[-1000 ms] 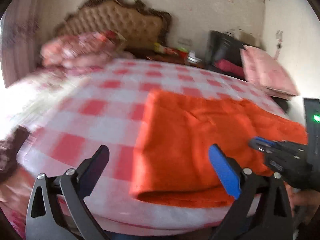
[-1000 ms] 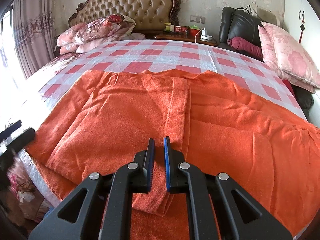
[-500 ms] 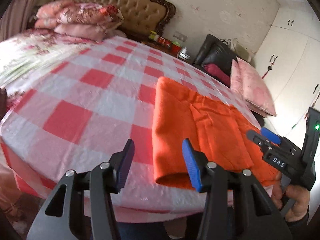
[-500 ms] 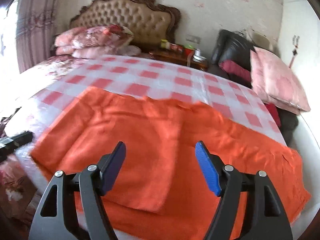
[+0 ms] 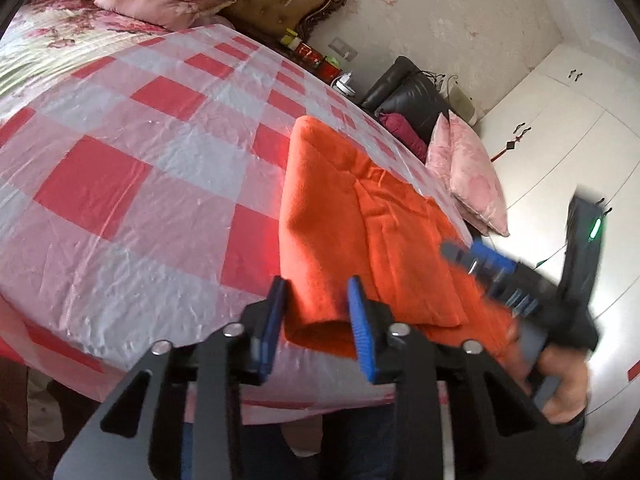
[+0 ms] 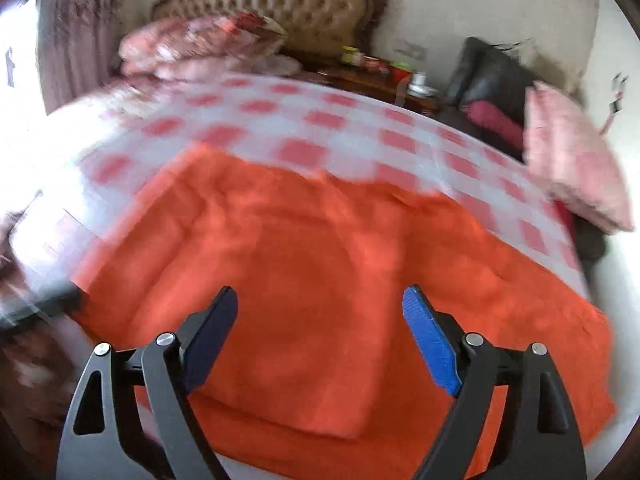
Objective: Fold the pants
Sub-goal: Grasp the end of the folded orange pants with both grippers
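Orange pants [image 6: 320, 280] lie partly folded on the bed [image 5: 132, 184], near its foot edge, over the red-and-white checked cover.

Left tongs [image 5: 316, 316]: jaws partly apart, straddling the near left corner of the folded cloth; no squeeze on the fabric visible, so released.

Right tongs [image 6: 320, 344]: jaws spread wide, above the middle of the pants, gripping nothing. Right wrist view is blurred.

Pink pillows [image 5: 472, 176] stand beside the bed.
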The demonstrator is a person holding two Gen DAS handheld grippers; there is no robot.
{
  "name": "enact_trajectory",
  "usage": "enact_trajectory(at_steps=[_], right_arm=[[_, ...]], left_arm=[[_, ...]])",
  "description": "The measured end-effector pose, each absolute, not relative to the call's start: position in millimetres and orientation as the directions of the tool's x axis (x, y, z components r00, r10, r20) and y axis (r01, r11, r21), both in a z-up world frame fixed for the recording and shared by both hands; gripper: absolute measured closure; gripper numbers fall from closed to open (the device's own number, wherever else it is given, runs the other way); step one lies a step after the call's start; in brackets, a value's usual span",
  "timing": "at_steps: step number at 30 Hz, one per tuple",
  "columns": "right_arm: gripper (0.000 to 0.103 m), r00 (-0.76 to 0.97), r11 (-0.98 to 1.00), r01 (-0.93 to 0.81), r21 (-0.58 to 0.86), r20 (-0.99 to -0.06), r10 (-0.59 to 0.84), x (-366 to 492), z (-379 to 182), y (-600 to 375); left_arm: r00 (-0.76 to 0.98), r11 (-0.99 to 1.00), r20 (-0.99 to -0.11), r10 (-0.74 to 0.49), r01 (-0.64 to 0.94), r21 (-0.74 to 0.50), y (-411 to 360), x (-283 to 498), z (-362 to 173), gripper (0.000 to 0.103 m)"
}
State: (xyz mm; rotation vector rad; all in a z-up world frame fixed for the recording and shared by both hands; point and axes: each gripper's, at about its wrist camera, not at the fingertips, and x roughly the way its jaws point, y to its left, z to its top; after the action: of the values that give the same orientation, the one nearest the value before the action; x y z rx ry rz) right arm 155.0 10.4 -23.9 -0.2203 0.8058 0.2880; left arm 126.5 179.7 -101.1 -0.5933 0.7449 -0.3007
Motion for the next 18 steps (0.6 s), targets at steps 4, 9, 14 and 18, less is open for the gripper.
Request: enact_trajectory(at_steps=[4, 9, 14, 18], right_arm=[[0.024, 0.584, 0.903, -0.425, -0.070, -0.783, 0.214, 196, -21, 67], [0.034, 0.502, 0.886, -0.458, -0.080, -0.846, 0.182, 239, -30, 130], [0.047, 0.460, 0.899, -0.427, -0.100, -0.879, 0.121, 260, -51, 159], [0.065, 0.482, 0.907, -0.400, -0.133, -0.872, 0.085, 264, -58, 163]], left_arm=[[0.703, 0.780, -0.540, -0.462, 0.033, -0.625, 188, 127, -106, 0.088], [0.710, 0.788, -0.537, -0.456, 0.041, -0.615, 186, 126, -106, 0.089], [0.713, 0.794, -0.534, -0.456, 0.054, -0.606, 186, 123, -106, 0.088], [0.716, 0.807, -0.530, -0.454, 0.078, -0.586, 179, 119, -103, 0.081]])
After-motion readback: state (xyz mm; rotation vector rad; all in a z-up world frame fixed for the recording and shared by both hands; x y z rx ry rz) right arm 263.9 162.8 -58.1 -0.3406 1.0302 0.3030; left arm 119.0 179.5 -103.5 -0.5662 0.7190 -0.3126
